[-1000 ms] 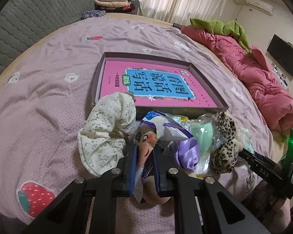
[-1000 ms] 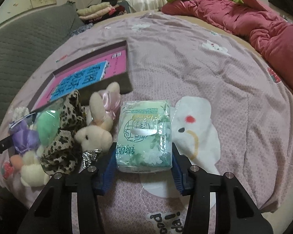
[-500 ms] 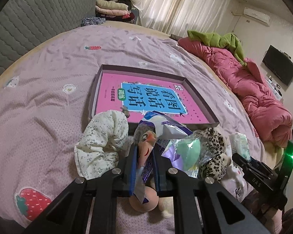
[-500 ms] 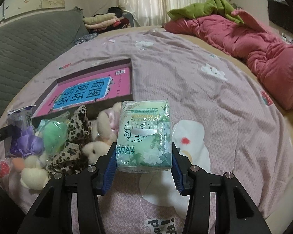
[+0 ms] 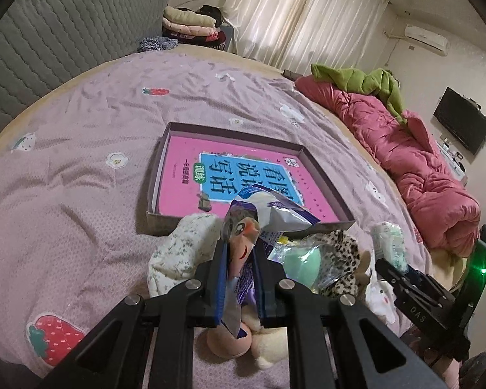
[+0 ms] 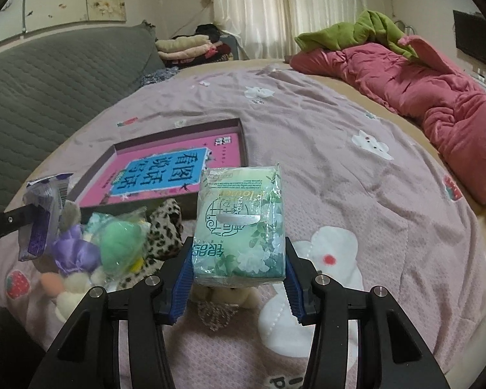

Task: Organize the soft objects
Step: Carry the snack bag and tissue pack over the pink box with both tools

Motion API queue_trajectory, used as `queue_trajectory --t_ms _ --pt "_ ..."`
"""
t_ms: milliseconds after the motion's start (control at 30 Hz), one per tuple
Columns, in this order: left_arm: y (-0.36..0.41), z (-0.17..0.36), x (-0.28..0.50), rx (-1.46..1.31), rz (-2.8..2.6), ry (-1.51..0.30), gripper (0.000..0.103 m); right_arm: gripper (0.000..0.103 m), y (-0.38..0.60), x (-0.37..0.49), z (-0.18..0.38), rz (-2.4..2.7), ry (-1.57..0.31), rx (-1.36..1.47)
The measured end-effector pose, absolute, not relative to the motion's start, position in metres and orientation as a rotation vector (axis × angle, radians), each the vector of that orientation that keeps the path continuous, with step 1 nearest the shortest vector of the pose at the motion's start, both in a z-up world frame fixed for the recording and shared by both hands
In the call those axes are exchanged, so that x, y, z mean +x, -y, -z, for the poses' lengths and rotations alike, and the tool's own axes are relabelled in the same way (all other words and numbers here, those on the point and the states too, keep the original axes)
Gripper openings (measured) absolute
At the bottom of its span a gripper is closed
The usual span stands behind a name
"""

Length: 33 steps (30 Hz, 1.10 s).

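Tissue pack (image 6: 239, 223), green, lower centre of frame, clamped between right gripper (image 6: 238, 287) jaws above the bed (image 6: 356, 194). Snack packet (image 5: 243, 259), purple, pinched in closed left gripper (image 5: 239, 278) jaws; soft toys (image 6: 120, 243) heaped lower left.

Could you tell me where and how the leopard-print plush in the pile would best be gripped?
Probably from above, on the upper hump of the leopard-print plush, jaws across its narrow width. That fold stands clear of the pile, while its lower part is hemmed in by the bagged green ball on its left and the shallow box behind it.
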State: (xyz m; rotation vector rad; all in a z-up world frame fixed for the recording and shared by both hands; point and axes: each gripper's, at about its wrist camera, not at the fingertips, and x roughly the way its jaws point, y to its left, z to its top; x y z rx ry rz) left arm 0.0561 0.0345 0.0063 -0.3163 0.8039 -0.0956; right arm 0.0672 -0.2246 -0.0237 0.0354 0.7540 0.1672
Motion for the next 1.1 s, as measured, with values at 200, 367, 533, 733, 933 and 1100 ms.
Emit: queue_trajectory --t_ms 200,367,533,733,933,1100 --pt "-0.030 -0.016 0.059 -0.326 0.094 -0.777 0.015 0.051 0.210 0.073 0.010 -0.199 -0.707 0.012" --pt "-0.030 -0.024 0.063 -0.334 0.090 -0.757 0.015 0.051 0.195 0.080 0.004 -0.228 -0.687 0.006" --pt "-0.035 -0.031 0.066 -0.347 0.080 -0.739 0.015 0.051 0.181 0.084 0.001 -0.255 -0.673 -0.010" --pt "-0.046 -0.041 0.071 -0.368 0.070 -0.710 0.015 0.051 0.174 0.091 -0.002 -0.259 -0.655 -0.017" --pt "-0.055 -0.040 0.082 -0.386 0.046 -0.703 0.015 0.051 0.172 0.100 -0.006 -0.259 -0.642 -0.024" --pt "-0.058 -0.032 0.091 -0.392 0.032 -0.711 0.015 0.051 0.171 0.109 -0.007 -0.263 -0.643 -0.044"
